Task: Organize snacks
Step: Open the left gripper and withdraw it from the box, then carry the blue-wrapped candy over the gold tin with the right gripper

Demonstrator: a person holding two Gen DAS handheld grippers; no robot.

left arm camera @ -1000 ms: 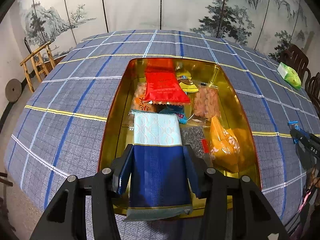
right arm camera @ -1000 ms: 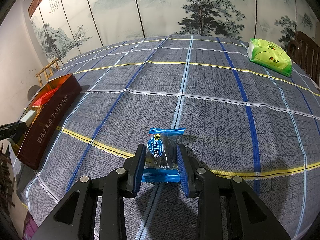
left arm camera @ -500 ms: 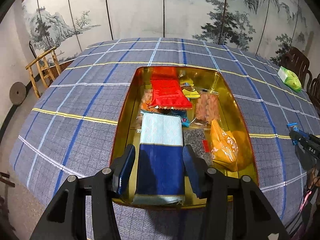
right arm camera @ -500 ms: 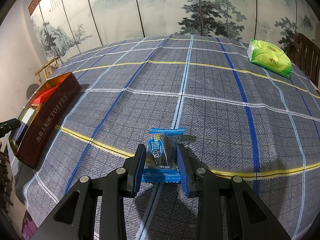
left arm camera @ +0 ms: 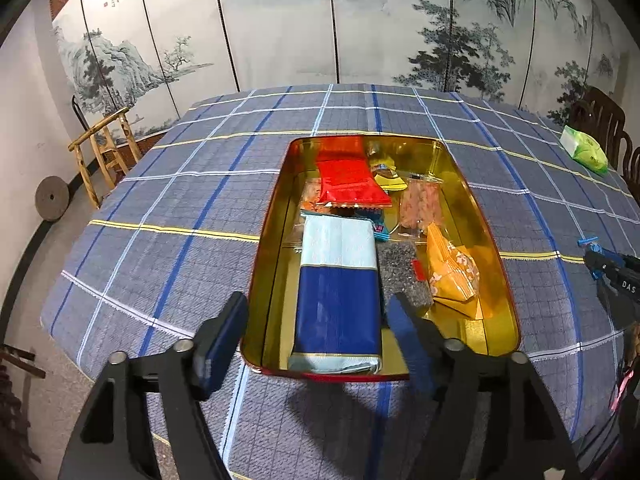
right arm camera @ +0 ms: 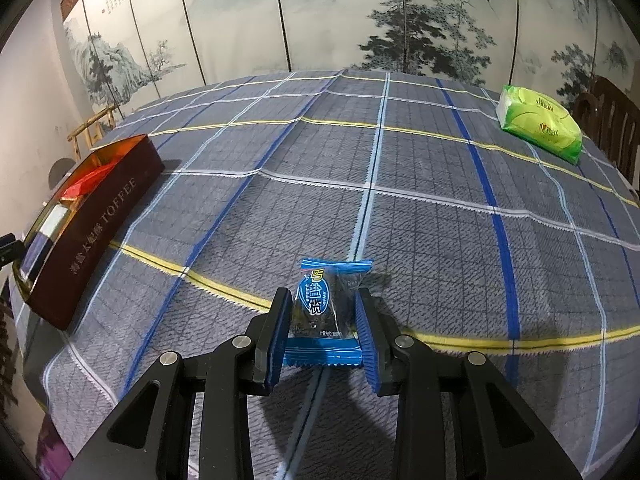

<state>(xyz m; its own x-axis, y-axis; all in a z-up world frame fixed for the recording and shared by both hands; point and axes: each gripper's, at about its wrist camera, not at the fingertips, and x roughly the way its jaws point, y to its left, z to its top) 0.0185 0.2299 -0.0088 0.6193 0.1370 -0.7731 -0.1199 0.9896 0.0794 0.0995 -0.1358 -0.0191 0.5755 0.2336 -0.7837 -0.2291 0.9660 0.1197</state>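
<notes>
1. One open tin (left arm camera: 494, 264) with a gold inside sits on the table; its dark red outer wall, lettered TOFFEE, shows in the right wrist view (right arm camera: 92, 236).
2. One long blue and pale blue packet (left arm camera: 338, 284) lies flat in the tin along its near left side, reaching the near rim.
3. At least six more snacks lie in the tin: one red packet (left arm camera: 348, 180) at the far end, one small yellow one (left arm camera: 390, 180) beside it, one clear bag of pinkish pieces (left arm camera: 420, 208), one orange bag (left arm camera: 452, 272), one dark speckled pack (left arm camera: 402, 276), and a blue-edged one (left arm camera: 378, 222) mostly hidden under the others.
4. One left gripper (left arm camera: 320, 334) hovers over the tin's near end; its jaws are opening and stand either side of the blue packet without touching it.
5. One right gripper (right arm camera: 324, 330) pinches one small blue-wrapped snack (right arm camera: 320, 308), which rests on the cloth well apart from the tin.
6. One green tissue pack (right arm camera: 538, 126) lies far off near the table's right edge.
7. The table is covered by one grey-blue checked cloth (right arm camera: 420, 208) with blue, white and yellow lines.
8. Behind stands a folding screen (left arm camera: 320, 20) painted with ink mountains and pines; a wooden rack (left arm camera: 106, 148) and a stone disc (left arm camera: 52, 198) stand at the left, and dark wooden chairs (left arm camera: 604, 124) at the right.
</notes>
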